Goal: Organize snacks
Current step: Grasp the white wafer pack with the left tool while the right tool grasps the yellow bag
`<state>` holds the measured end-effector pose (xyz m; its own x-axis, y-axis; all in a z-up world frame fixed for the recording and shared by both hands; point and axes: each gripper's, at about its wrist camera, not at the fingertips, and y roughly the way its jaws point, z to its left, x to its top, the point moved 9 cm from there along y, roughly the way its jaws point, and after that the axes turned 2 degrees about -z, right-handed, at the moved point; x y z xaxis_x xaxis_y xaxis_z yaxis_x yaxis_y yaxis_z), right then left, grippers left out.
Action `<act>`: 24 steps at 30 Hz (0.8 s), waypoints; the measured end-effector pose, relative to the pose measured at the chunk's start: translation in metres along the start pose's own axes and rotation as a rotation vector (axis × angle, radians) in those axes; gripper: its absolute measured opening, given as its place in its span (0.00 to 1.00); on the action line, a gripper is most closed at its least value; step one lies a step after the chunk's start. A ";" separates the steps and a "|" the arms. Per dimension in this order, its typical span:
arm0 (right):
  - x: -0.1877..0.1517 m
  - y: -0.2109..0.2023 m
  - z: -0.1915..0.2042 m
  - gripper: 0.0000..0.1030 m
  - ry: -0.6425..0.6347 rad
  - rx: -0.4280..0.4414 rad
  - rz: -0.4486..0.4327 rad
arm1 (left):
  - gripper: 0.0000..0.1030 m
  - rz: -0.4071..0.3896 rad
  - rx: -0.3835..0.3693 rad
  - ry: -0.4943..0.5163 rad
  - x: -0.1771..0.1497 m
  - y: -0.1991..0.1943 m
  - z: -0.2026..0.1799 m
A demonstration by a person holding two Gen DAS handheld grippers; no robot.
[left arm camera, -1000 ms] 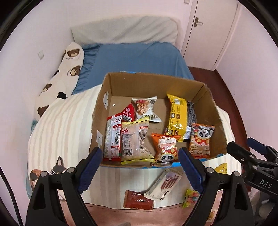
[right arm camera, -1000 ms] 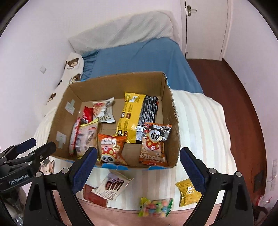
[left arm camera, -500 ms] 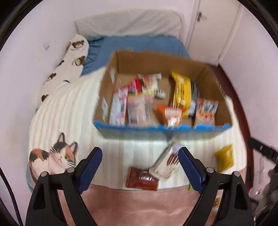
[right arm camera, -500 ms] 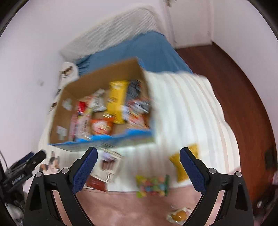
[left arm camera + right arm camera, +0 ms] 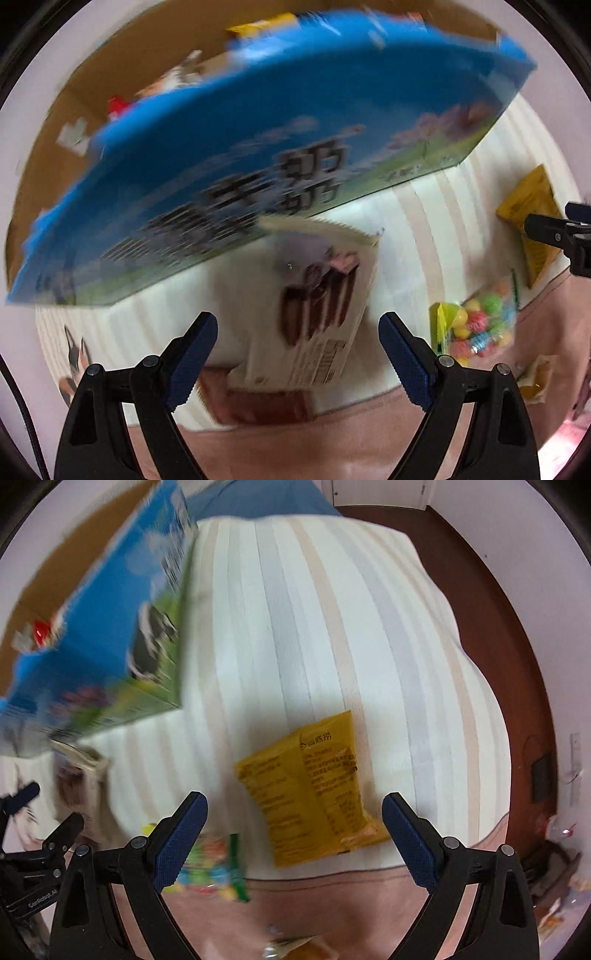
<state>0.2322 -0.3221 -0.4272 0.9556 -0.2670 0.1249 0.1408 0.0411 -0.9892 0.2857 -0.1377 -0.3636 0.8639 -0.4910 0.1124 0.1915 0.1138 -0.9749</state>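
The cardboard box (image 5: pixel 258 155) with blue printed sides holds several snack packs and stands on the striped bedcover; it also shows in the right wrist view (image 5: pixel 110 627). My left gripper (image 5: pixel 298 356) is open, low over a white wafer pack (image 5: pixel 317 317) that lies in front of the box. A dark red pack (image 5: pixel 258 406) lies partly under it. My right gripper (image 5: pixel 295 836) is open, just above a yellow snack pack (image 5: pixel 310 790). A bag of coloured candy (image 5: pixel 207 867) lies to its left, also in the left wrist view (image 5: pixel 480 325).
The striped cover (image 5: pixel 332 627) drops to a pink sheet (image 5: pixel 332 904) near me. Brown floor (image 5: pixel 517 646) lies to the right of the bed. A small wrapped snack (image 5: pixel 535 380) lies on the pink sheet.
Both grippers have dropped and moved forward fast toward the loose snacks in front of the box. The box now fills the upper views. Both stay open.
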 end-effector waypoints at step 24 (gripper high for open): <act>-0.100 0.023 -0.015 0.61 0.012 0.068 0.133 | 0.57 0.221 -0.267 -0.314 -0.085 0.040 -0.028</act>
<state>0.1365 -0.3088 -0.4637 0.9638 -0.2664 -0.0080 0.0310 0.1416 -0.9894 0.2073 -0.1157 -0.4180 0.9775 -0.1906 -0.0909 -0.1042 -0.0607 -0.9927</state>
